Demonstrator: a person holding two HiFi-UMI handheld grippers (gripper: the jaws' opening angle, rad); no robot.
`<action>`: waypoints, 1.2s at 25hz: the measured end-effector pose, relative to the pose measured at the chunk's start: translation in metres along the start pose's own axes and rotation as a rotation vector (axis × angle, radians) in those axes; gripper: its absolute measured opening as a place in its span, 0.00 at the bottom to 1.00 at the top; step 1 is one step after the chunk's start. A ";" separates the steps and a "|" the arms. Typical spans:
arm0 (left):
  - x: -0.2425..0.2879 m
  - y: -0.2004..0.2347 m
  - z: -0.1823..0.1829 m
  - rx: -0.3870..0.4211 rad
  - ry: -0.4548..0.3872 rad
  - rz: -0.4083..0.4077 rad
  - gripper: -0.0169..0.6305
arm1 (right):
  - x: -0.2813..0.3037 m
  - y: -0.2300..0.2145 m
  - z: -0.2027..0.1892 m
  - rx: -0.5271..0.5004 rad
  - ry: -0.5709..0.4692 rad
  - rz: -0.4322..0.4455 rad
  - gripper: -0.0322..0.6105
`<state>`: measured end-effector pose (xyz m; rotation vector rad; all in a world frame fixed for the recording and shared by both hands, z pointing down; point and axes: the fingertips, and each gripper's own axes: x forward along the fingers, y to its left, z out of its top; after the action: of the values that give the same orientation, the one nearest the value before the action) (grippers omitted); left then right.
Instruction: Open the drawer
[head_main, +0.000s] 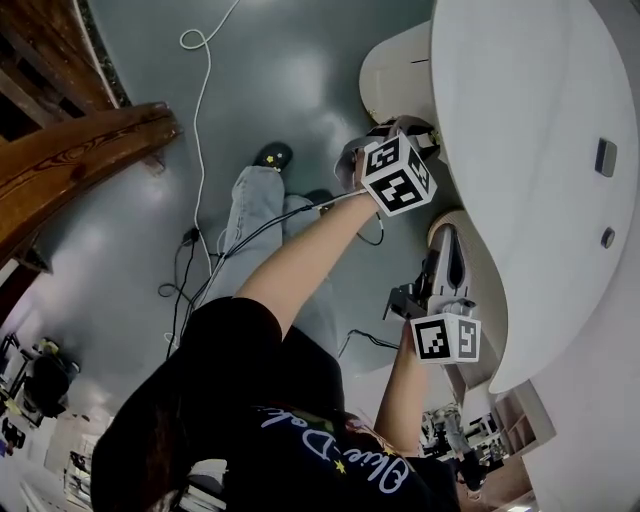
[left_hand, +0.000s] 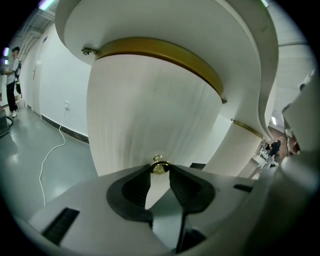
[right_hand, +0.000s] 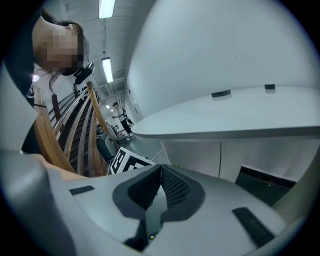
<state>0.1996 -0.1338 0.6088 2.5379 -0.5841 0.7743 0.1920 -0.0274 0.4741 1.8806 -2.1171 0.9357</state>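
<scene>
- The left hand-held gripper (left_hand: 160, 169) has its jaws spread. The small brass knob (left_hand: 159, 164) sits right between their tips. The pads flank it closely, and no squeeze on it shows yet.
- The knob lies dead ahead of this hand-held gripper, at the very tips rather than deep in the throat. Its short stem juts out of the drawer front (left_hand: 150, 110) towards the jaws, so the knob's axis and the gripper's own line run nearly the same way.
- I judge the coming move to be a close on the knob, then a straight draw back along that line. A pull off to one side would likely slip the tips off so small a knob.
- The drawer front is a curved, ribbed white face, low on which the knob is set. It looks flush and not yet drawn out.
- Above it runs a gold band (left_hand: 165, 56), and over that hangs the white tabletop (left_hand: 165, 20).
- The right hand-held gripper (right_hand: 160, 168) is clenched on nothing, its pads together. In the head view it is held well apart from the knob, so the left hand is plainly the nearer.
- Farther right in the left gripper view stands a second ribbed pedestal (left_hand: 235, 150), well clear of the jaws. A white cable (left_hand: 52, 150) trails over the floor (left_hand: 30, 165) at the far left.
</scene>
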 end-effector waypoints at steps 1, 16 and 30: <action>0.000 -0.001 0.000 0.004 -0.001 -0.001 0.21 | 0.001 0.000 0.001 -0.002 0.000 0.002 0.06; -0.008 -0.002 -0.009 0.044 0.016 -0.049 0.19 | 0.011 0.006 -0.004 0.011 0.026 -0.009 0.06; -0.020 -0.005 -0.020 0.040 0.039 -0.073 0.19 | 0.019 0.013 -0.005 0.027 0.015 -0.020 0.06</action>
<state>0.1792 -0.1142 0.6102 2.5596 -0.4646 0.8148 0.1748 -0.0408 0.4828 1.8976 -2.0838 0.9766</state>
